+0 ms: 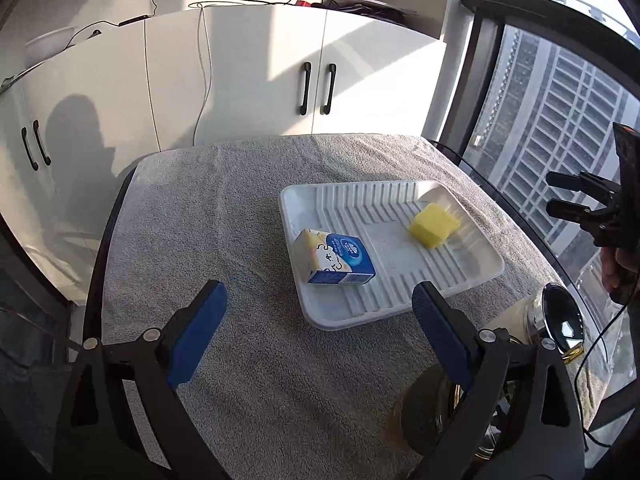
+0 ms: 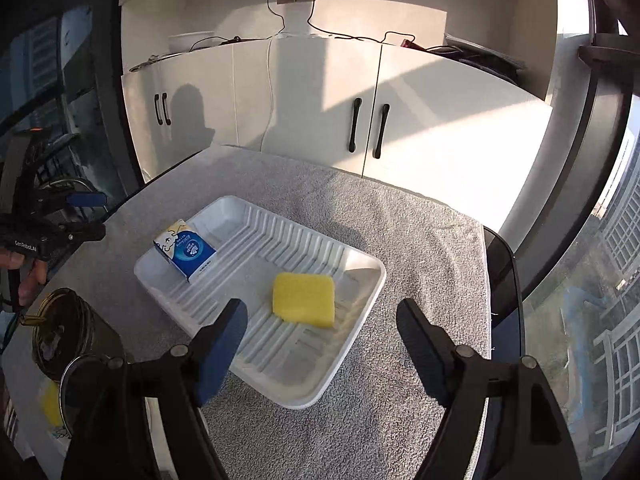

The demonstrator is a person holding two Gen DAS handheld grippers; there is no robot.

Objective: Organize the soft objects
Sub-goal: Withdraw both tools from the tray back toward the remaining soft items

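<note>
A: Field note. The surface [image 2: 420, 240], under a grey towel [image 1: 240, 240], carries a white ribbed tray [image 2: 352, 312], my landmark. In the tray, the blue-and-cream tissue pack [image 2: 186, 250] lies at its left end, the yellow sponge [image 2: 303, 298] toward its right; well apart, both flat.

B: Grippers?

A: The left gripper [image 1: 320, 300] hangs short of the tray's near left corner, jaws wide apart, nothing between them. The right gripper [image 2: 320, 320] hangs above the tray's near edge, jaws spread, the sponge beyond the tips and untouched.

B: So the step?

A: My judgement: both soft things are placed, so the hands clear off. To do it well, lift straight and keep the tips above the tray's rim; it looks light and would slide on the towel. Also mind the dark jar [image 2: 68, 332] near the tray's left.

B: Any writing?

A: "GenRoboT.AI", roughly, on the left gripper's body in the right wrist view. The pack has a round blue logo and cartoon marks; its lettering is too small to read.
</note>
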